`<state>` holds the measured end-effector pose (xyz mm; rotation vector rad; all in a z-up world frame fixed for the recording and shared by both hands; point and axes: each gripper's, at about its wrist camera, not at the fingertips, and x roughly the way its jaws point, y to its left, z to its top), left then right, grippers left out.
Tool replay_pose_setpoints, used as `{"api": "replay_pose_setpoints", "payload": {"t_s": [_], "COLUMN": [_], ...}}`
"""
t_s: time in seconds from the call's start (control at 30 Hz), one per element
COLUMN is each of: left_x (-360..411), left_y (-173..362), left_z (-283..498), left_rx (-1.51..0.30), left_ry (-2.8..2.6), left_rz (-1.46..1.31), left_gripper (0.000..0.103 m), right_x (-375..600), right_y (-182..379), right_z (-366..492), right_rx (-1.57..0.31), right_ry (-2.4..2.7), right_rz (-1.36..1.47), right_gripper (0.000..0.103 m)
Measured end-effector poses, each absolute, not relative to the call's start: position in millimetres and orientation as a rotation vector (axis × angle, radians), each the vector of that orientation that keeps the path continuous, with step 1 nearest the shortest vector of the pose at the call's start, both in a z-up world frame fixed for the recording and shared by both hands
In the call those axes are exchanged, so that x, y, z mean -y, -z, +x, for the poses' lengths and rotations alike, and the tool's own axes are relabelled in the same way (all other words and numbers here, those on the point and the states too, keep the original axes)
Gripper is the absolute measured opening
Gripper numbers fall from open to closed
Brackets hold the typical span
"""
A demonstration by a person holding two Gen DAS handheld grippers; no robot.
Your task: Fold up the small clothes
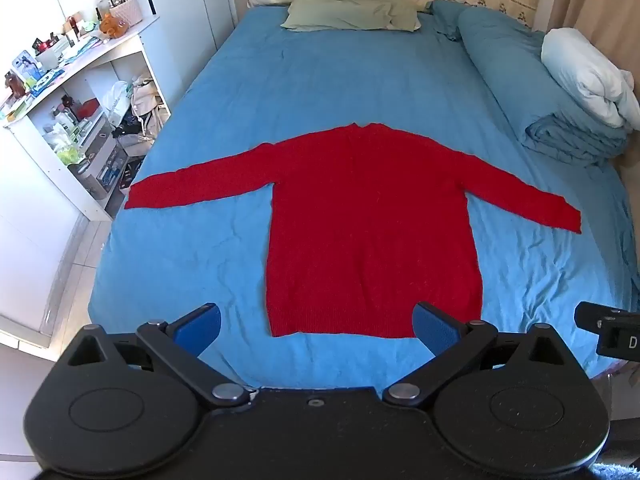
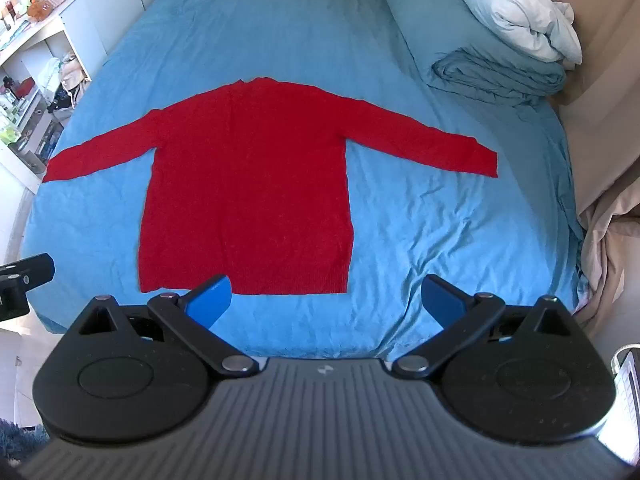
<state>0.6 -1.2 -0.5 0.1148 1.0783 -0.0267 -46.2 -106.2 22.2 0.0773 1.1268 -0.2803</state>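
A red sweater lies flat, sleeves spread, on the blue bed, while the left claw and right claw hover near its hem, both spread wide and holding nothing; no writing is fully legible.

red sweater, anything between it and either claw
Nothing visible. The red sweater lies flat on the blue sheet, and only bare sheet separates its hem from the open left claw and right claw.

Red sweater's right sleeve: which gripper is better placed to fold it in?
Right. The right gripper, open, hangs nearer the red sweater's right sleeve; the left gripper, also open, faces the hem.
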Motion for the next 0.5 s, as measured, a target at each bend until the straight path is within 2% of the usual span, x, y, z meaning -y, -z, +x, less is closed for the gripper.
{"api": "replay_pose_setpoints", "payload": {"t_s": [0.5], "left_x": [3.6], "left_y": [-6.9], "left_z": [-3.3], "left_rx": [-1.047], "left_ry": [0.036], "left_rz": [0.115], "left_gripper": [0.103], "right_x": [104.2], "right_y": [-24.2], "right_z": [-52.9], "right_rx": [-1.112], "right_ry": [0.285], "right_rz": [0.084], "right_gripper": [0.103]}}
